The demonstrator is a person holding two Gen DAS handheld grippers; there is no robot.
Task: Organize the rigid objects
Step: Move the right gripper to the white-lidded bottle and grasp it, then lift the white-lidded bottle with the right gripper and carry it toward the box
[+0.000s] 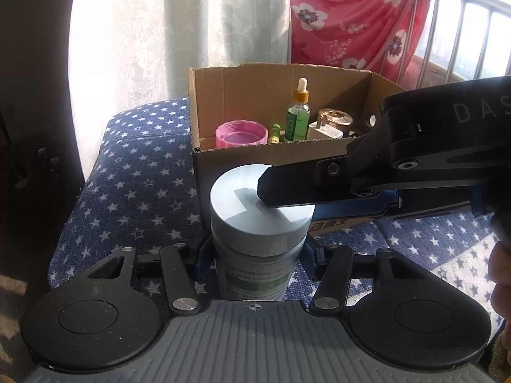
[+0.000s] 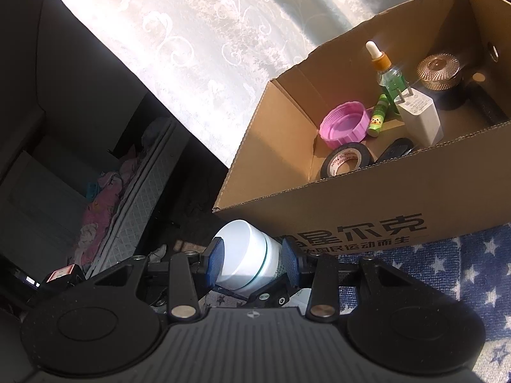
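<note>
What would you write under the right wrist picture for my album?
Right gripper around a white jar's lid, beside a cardboard box of small things.

Hard daylight pours through the pale curtain [image 1: 223, 16], bleaching it to glare in both views, throwing a sharp-edged shadow across the white jar lid [image 1: 260, 199] and inside the cardboard box [image 2: 367, 191], while the room's left side sinks into murk and straight edges bow toward the frame borders.

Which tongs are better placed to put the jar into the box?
Left, probably. Its tongs clasp the jar by the body, upright, with the box straight ahead. The right tongs only flank the lid; their grip is unclear.
</note>
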